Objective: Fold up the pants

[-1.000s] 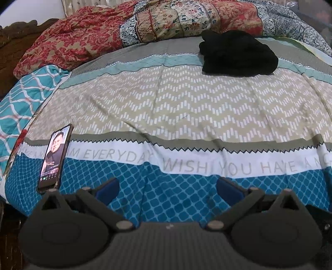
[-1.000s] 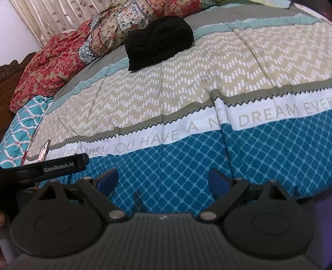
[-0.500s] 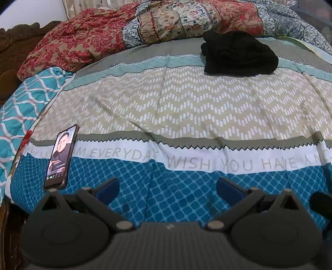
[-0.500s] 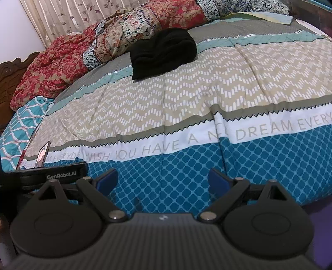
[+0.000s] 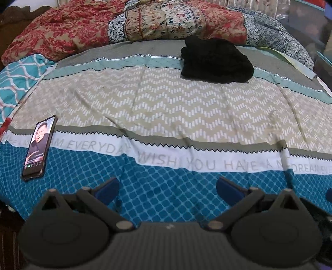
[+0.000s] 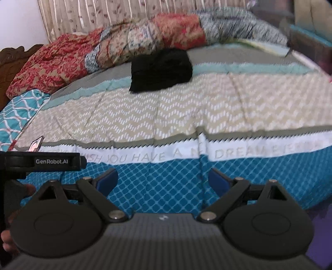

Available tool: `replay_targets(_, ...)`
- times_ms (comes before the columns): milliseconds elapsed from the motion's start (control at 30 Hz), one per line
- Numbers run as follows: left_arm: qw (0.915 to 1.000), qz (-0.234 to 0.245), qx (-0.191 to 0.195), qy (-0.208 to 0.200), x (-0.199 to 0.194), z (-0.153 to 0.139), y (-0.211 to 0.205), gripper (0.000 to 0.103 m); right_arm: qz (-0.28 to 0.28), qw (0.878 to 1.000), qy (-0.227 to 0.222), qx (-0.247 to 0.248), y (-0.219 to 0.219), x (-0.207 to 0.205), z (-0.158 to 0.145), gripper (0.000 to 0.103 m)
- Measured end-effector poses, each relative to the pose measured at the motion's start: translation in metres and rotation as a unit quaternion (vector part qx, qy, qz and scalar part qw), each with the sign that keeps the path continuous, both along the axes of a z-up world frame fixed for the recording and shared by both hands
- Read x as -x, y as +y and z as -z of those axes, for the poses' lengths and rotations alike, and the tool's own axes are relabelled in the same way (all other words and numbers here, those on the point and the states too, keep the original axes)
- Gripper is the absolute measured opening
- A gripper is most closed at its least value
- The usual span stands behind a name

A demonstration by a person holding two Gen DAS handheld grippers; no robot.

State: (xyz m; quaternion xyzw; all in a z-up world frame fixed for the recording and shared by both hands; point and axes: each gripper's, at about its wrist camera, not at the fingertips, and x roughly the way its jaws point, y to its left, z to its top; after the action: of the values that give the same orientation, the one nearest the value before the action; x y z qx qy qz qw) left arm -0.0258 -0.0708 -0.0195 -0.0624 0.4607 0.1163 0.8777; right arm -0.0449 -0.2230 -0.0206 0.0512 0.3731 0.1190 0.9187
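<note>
You are in a home bedroom. A bed (image 5: 166,108) with a patterned bedspread fills your view, a rumpled floral quilt (image 5: 145,22) heaped before curtains (image 6: 103,16).

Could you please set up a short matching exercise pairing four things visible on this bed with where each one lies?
Things:
1. bunched black fabric pants
2. black-cased smartphone with lit screen
3. red floral quilted blanket
4. open left claw

Places:
A. heaped along the far edge of the bed
B. over the near blue diamond band
C. on the far grey and teal stripes
D. at the bed's left edge, across the lettered white band

Pairs: 1-C, 2-D, 3-A, 4-B
</note>
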Motion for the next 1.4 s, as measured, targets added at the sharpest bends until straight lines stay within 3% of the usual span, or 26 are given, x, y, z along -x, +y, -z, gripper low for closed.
replay_targets(567, 0.9993, 0.020, -0.030, 0.013, 0.010, 0.007, -0.008, 0.103, 0.034, 0.998, 0.005, -0.056, -0.002, 0.014, 0.004, 0.096)
replay_targets(1233, 0.9989, 0.005, -0.041, 0.023, 0.010, 0.009, -0.007, 0.103, 0.034, 0.998, 0.017, -0.056, -0.007, 0.010, 0.006, 0.096)
replay_targets(1400, 0.9987, 0.011, -0.048, 0.015, 0.006, 0.000, -0.009, 0.103, 0.029, 0.998, -0.008, -0.048, -0.006, 0.010, -0.003, 0.096)
